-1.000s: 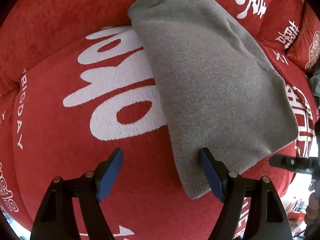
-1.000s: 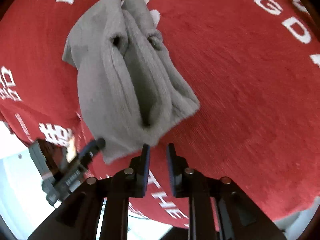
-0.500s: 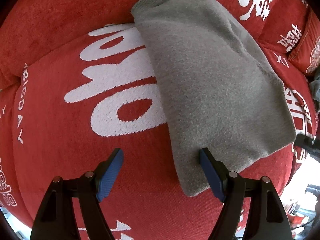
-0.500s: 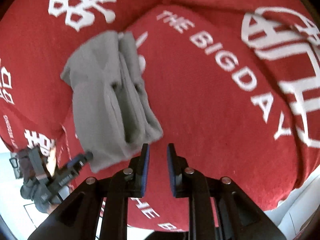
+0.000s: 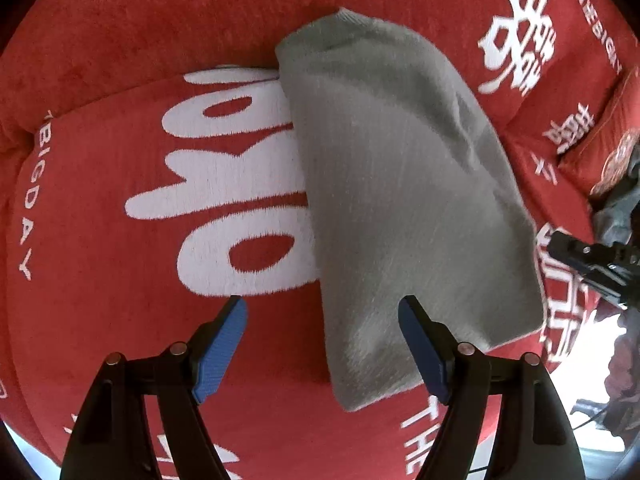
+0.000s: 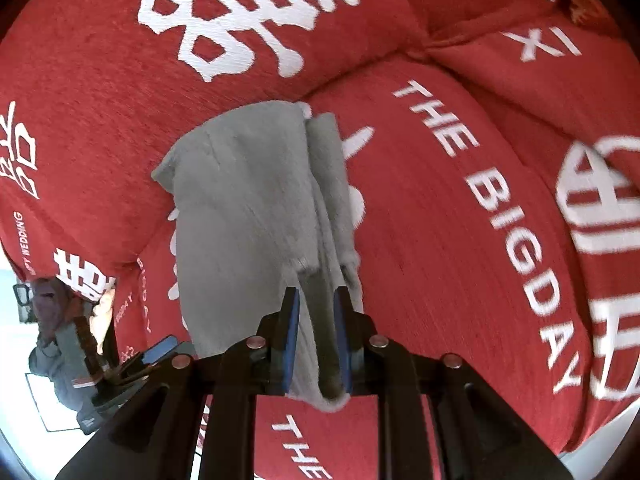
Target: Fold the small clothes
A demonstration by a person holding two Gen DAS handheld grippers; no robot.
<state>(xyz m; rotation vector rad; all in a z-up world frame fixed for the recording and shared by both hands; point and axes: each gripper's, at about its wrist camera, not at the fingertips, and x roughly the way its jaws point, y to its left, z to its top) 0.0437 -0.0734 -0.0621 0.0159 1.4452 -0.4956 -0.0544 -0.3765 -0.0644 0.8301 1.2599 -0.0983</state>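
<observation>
A folded grey knit garment lies on a red sofa cushion with white lettering. My left gripper is open just above the cushion; its right finger rests on the garment's near corner, its left finger over bare cushion. In the right wrist view the same garment lies with its layered edge toward me. My right gripper is nearly shut, with the garment's near folded edge between its blue pads. The right gripper's tip also shows at the garment's right edge.
Red backrest cushions with white characters stand behind the seat. A red pillow lies at the far right. The sofa's front edge is just below the garment. A person shows at the lower left.
My right gripper has pulled back, then come in over the garment's near edge, which now sits between its pads. The left gripper has stayed open in place.
</observation>
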